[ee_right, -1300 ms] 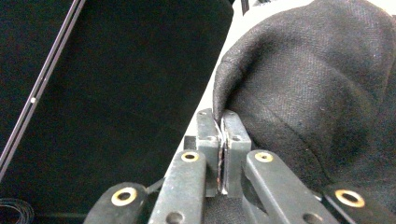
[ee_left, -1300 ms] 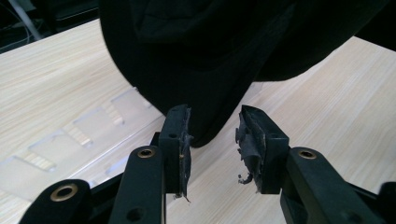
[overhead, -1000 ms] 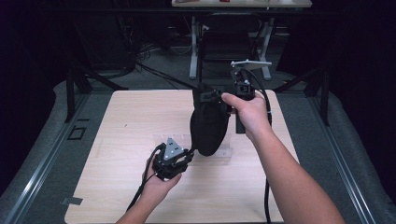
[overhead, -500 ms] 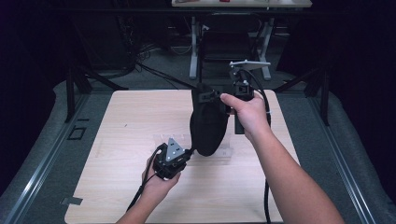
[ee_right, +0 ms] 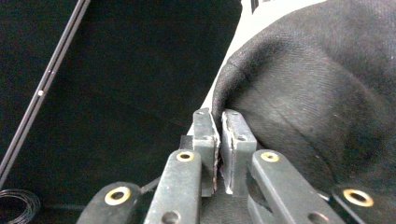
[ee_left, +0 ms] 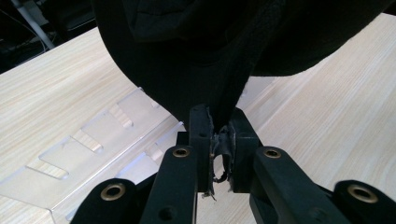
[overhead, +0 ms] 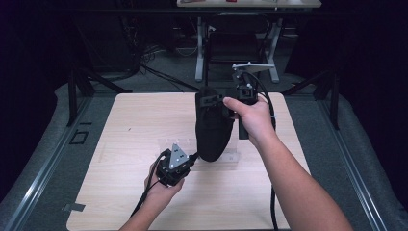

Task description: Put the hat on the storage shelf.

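A black cloth item [overhead: 214, 130] hangs upright over the wooden table [overhead: 134, 120]. My right gripper [overhead: 211, 99] holds its top edge. Its jaws have just been opening a little, but the cloth's rim [ee_right: 317, 93] still sits pinched between the nearly closed pads of my right gripper [ee_right: 218, 126]. My left gripper [overhead: 195, 156] sits low near the table, shut on the cloth's bottom edge. In the left gripper view, the dark fabric [ee_left: 187, 56] runs down into my left gripper [ee_left: 218, 126].
A clear acrylic rack [overhead: 168, 147] lies flat on the table under the cloth, its slots [ee_left: 93, 140] beside my left jaws. Desk legs and cables stand behind the table. A metal rail [overhead: 43, 159] runs along the floor at left.
Both hands have stayed in place. The cloth hangs as before between the two grippers, with its lower edge now drawn to the left gripper's tips.
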Demonstrator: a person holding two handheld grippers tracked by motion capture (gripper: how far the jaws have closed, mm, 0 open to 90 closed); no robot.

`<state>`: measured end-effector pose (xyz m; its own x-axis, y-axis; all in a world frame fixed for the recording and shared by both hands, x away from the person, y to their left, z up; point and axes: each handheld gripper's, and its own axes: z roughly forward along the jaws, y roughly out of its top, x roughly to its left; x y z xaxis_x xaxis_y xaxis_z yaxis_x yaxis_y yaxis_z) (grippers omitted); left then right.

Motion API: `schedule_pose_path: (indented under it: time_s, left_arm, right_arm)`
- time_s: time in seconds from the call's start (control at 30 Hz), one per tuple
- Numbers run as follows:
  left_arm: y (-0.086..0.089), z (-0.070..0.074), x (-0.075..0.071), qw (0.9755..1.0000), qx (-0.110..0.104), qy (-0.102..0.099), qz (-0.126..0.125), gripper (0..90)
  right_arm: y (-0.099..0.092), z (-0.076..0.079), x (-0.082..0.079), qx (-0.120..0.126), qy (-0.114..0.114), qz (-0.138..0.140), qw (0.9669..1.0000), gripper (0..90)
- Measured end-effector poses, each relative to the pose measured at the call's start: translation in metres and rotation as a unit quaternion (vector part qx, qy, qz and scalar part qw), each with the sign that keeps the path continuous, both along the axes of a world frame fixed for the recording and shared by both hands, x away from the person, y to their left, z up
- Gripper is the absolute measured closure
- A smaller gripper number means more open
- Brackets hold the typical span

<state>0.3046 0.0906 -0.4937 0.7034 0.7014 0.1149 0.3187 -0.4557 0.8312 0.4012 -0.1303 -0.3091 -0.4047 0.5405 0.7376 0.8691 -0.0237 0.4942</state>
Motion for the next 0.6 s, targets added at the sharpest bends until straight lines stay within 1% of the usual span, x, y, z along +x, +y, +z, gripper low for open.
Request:
schedule_pose_path:
  time_s: [0.2, 0.3, 0.33, 0.43, 0.5, 0.6]
  left_arm:
    - [0.001, -0.001, 0.000, 1.0000, -0.004, 0.000, 0.000, 83.8]
    - [0.002, -0.001, 0.000, 1.0000, -0.005, 0.000, 0.002, 84.3]
    - [0.005, -0.002, 0.001, 0.9999, -0.011, 0.003, 0.005, 84.5]
    - [0.009, -0.005, 0.002, 0.9998, -0.017, 0.009, 0.011, 85.0]
    - [0.011, -0.006, 0.002, 0.9998, -0.011, 0.009, 0.013, 85.3]
    - [0.013, -0.009, 0.003, 0.9996, -0.015, 0.016, 0.016, 85.3]
  right_arm:
    - [-0.002, 0.003, -0.002, 0.013, -0.007, 0.000, 0.9999, 83.2]
    - [-0.004, 0.005, -0.003, 0.012, -0.012, 0.000, 0.9999, 83.6]
    - [-0.005, 0.006, -0.004, 0.014, -0.013, -0.002, 0.9998, 83.5]
    - [-0.010, 0.008, -0.005, 0.012, -0.015, -0.002, 0.9998, 83.3]
    - [-0.013, 0.008, -0.005, 0.010, -0.016, -0.003, 0.9998, 83.4]
    - [-0.017, 0.009, -0.005, 0.012, -0.015, -0.009, 0.9998, 83.6]
